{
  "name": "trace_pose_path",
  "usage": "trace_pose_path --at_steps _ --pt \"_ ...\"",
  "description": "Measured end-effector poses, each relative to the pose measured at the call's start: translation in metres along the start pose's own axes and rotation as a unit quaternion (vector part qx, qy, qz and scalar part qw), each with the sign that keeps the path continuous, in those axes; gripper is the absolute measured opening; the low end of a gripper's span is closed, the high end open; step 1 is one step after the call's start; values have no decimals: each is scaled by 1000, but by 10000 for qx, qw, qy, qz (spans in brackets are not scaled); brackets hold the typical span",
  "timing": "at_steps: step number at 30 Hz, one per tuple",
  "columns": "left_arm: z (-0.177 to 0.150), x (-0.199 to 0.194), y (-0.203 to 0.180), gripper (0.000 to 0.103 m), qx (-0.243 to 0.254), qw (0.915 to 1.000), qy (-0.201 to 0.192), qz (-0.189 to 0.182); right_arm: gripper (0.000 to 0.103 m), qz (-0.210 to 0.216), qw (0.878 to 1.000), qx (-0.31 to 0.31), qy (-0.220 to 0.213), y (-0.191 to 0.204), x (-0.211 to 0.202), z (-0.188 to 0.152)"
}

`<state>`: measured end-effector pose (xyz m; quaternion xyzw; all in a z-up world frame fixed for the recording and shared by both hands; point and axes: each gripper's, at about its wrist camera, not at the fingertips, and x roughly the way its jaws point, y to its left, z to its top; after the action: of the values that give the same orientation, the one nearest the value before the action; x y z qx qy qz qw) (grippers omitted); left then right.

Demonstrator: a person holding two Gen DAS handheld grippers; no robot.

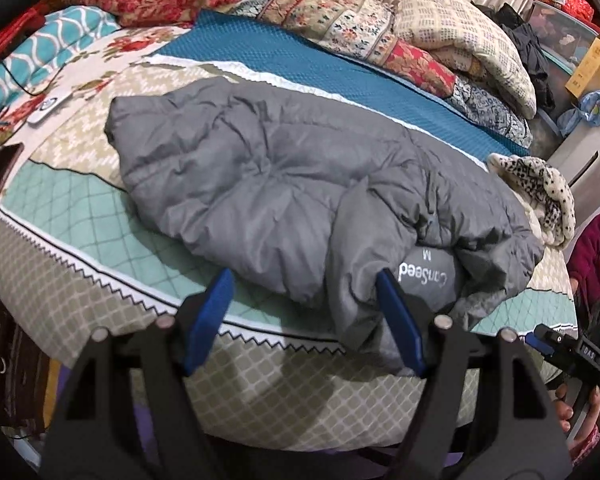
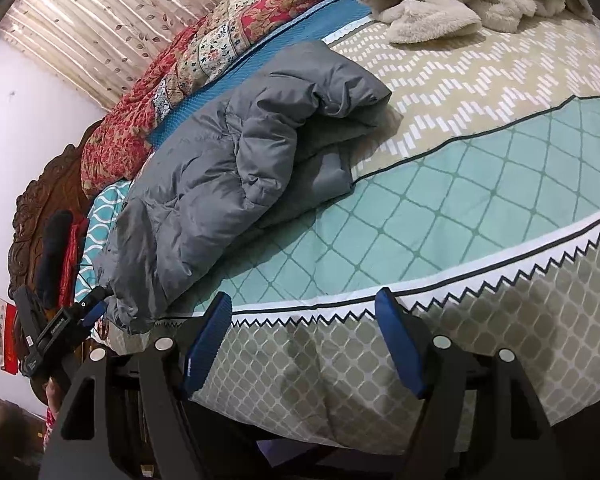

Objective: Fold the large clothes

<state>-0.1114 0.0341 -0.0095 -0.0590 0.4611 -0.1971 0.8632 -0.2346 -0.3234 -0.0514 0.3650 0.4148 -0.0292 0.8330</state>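
though crumpled, jacket lengthwise along bed

We see the grey puffer jacket lying on the patterned bedspread, near the bed's front edge. Behind it runs the blue textured sheet, and behind that the floral patchwork quilt lies heaped against the curtain. To the jacket's right (at the bed's end) sits the spotted fleece garment. Left of the jacket, a white remote rests on the bedspread.
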Motion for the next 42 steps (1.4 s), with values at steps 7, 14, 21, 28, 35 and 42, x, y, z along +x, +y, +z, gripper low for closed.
trace_pose_path --at_steps 7,14,21,28,35,42 --pt "2 2 -2 71 2 10000 16 7 81 12 10000 57 -38 -6 -3 1" --pt "3 3 1 71 -40 10000 -18 42 81 13 10000 28 -69 -6 -4 5" --pt "4 3 8 71 -76 10000 -24 48 81 -6 10000 -21 -47 -3 -2 3" --pt "4 4 9 71 -82 10000 -20 46 81 -5 10000 -3 -60 -3 -1 3" --pt "6 4 12 71 -81 10000 -21 52 81 8 10000 -3 -67 -4 0 5" --pt "9 5 14 71 -87 10000 -28 38 81 5 10000 -39 -86 -4 -1 6"
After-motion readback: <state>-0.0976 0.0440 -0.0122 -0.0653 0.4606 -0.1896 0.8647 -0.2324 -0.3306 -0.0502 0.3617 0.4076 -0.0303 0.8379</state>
